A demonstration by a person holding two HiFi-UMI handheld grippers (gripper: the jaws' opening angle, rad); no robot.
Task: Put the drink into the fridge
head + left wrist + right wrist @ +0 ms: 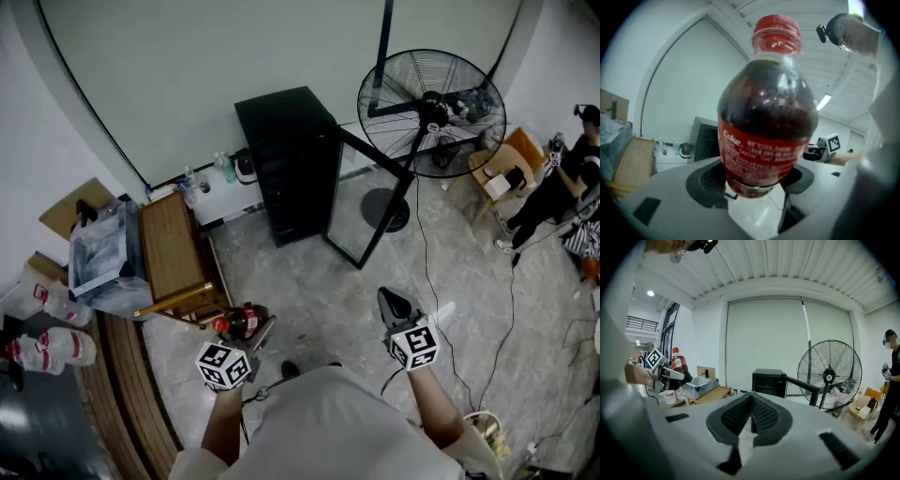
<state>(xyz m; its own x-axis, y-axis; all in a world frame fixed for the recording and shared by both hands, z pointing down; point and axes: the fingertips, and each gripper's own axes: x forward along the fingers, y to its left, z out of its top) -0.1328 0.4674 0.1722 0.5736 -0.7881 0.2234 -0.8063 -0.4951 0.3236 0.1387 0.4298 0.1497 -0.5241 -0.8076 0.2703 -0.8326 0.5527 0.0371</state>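
Note:
A cola bottle [242, 322] with a red cap and red label is held upright by my left gripper [246, 336], whose pads press on its lower body [764, 136]. It also shows far left in the right gripper view as the bottle [677, 365]. The small black fridge [286, 159] stands ahead on the floor with its glass door [361, 216] swung open to the right; the fridge [769, 382] is centred in the right gripper view. My right gripper [396, 302] hangs at the right, its pads [750, 414] together with nothing between them.
A wooden bench [173, 248] with a clear plastic bin [101, 253] stands to the left. A big black floor fan [431, 112] stands right of the fridge, its cable [427, 281] trailing across the floor. A person [562, 183] and a wooden chair [502, 169] are at far right.

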